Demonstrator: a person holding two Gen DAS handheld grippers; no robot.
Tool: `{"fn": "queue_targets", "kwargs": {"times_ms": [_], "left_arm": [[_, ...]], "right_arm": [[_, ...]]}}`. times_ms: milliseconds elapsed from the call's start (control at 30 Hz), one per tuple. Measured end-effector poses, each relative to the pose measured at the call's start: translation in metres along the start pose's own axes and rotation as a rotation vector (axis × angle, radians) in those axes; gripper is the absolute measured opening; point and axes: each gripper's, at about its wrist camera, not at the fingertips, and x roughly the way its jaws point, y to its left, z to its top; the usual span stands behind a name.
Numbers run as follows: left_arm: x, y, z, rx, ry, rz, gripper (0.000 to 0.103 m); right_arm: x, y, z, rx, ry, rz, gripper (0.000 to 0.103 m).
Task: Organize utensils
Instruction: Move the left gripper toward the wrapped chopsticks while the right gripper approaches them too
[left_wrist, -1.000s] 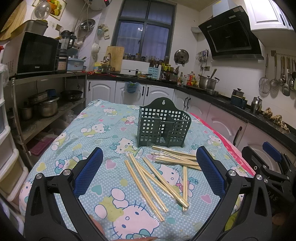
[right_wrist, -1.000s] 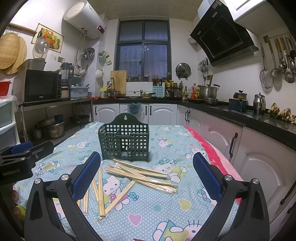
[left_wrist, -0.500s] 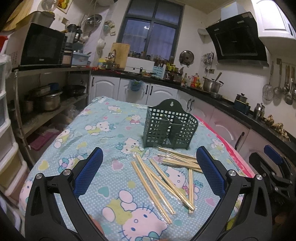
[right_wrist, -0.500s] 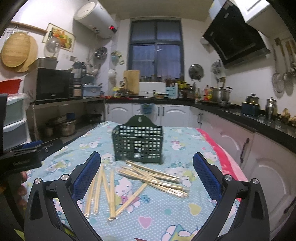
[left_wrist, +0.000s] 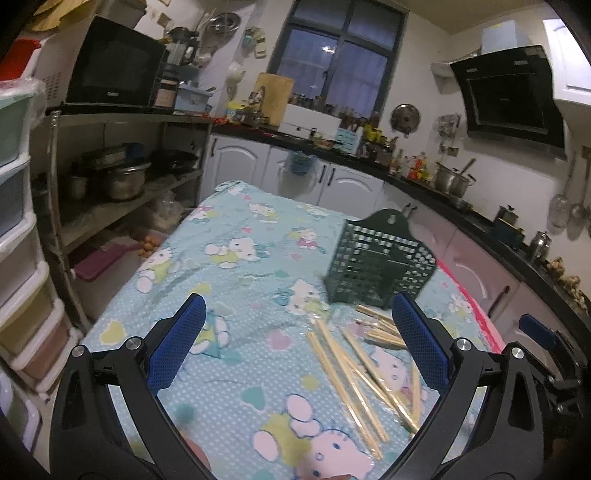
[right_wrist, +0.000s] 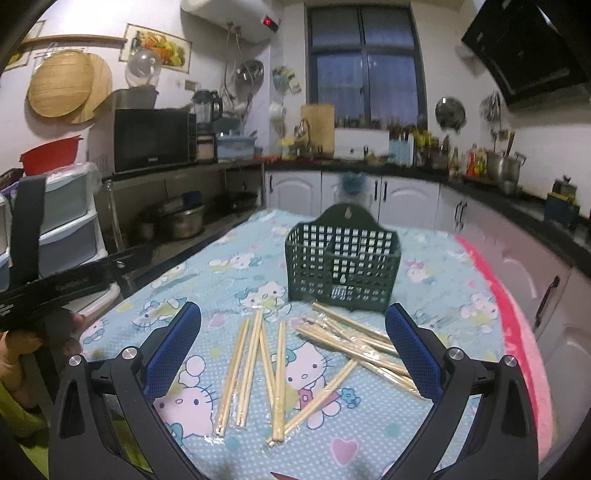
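With both of my grippers held above the near edge of the table (right_wrist: 480, 266), neither one grips anything. My left gripper (left_wrist: 295, 339) has its blue pads (left_wrist: 177, 343) spread wide apart over bare cloth, well to the left of the chopsticks (left_wrist: 354, 365). My right gripper (right_wrist: 291, 343) is likewise spread wide, with its pads (right_wrist: 410, 347) on either side of the scattered chopsticks in the wrist view but above them, not touching.

The chopsticks lie flat in clear wrappers on the cartoon-cat tablecloth (right_wrist: 229, 258), in two loose groups: several pairs fanned out toward the near edge, and a crossed heap just in front of the basket (right_wrist: 343, 266), toward the right edge.

The dark green lattice basket stands upright near the middle of the table, beyond the chopsticks, and I see none inside it. A divider splits it into compartments.

At the left border of the right wrist view, my left hand (right_wrist: 22, 347) holds the other tool's handle.
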Motion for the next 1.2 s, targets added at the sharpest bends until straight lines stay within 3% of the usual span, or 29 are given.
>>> {"fn": "queue_targets", "kwargs": {"times_ms": [267, 533, 733, 933, 1067, 1200], "left_arm": [[0.021, 0.019, 0.014, -0.046, 0.063, 0.013, 0.093], [0.054, 0.024, 0.027, -0.081, 0.133, -0.020, 0.093], [0.095, 0.013, 0.031, -0.085, 0.218, -0.080, 0.091], [0.146, 0.002, 0.023, -0.091, 0.380, -0.130, 0.073], [0.174, 0.000, 0.008, -0.135, 0.493, -0.162, 0.061], [0.188, -0.009, -0.004, -0.136, 0.558, -0.197, 0.050]], "right_arm": [[0.044, -0.010, 0.016, -0.047, 0.076, 0.003, 0.097], [0.079, -0.023, 0.029, -0.095, 0.132, 0.024, 0.096], [0.108, -0.021, 0.020, -0.196, 0.228, 0.048, 0.069], [0.137, -0.028, 0.000, -0.242, 0.333, 0.058, 0.051], [0.153, -0.032, -0.013, -0.259, 0.381, 0.064, 0.047], [0.166, -0.035, -0.021, -0.274, 0.419, 0.065, 0.044]]}}
